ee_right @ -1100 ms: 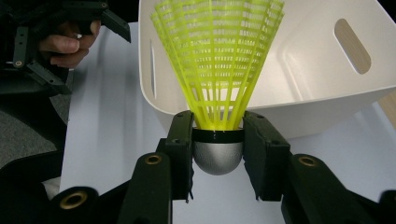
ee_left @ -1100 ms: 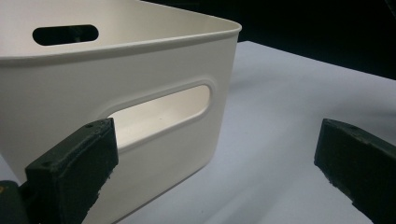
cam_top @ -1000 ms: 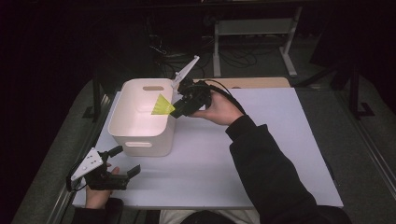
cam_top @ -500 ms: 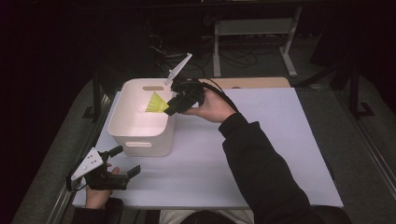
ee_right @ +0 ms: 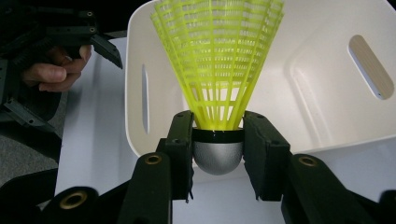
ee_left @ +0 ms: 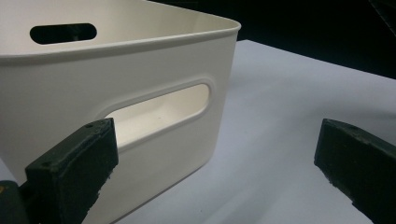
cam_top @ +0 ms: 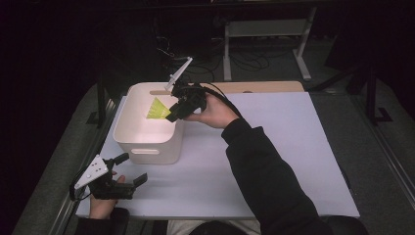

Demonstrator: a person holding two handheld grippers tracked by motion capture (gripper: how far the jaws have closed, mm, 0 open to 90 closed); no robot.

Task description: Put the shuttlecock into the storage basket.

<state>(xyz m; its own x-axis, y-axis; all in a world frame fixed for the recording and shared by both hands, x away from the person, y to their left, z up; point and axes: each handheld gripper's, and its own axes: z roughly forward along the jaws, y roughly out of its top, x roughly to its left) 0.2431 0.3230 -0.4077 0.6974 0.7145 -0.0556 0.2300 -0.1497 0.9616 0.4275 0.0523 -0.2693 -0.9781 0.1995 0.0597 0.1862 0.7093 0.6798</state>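
smooth matt plastic bin (ee_right: 327, 107); shuttlecock (ee_right: 217, 70): yellow plastic mesh skirt, glossy silver cap.

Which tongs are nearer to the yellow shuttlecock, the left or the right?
Right. The right tongs are shut on the shuttlecock over the white bin. The left tongs are open near the table's front edge, outside the bin.

A yellow shuttlecock (ee_right: 218, 70) (silver cap, mesh skirt fanning outward) is hanging over the open white bin (cam_top: 128, 137), clamped at its base.
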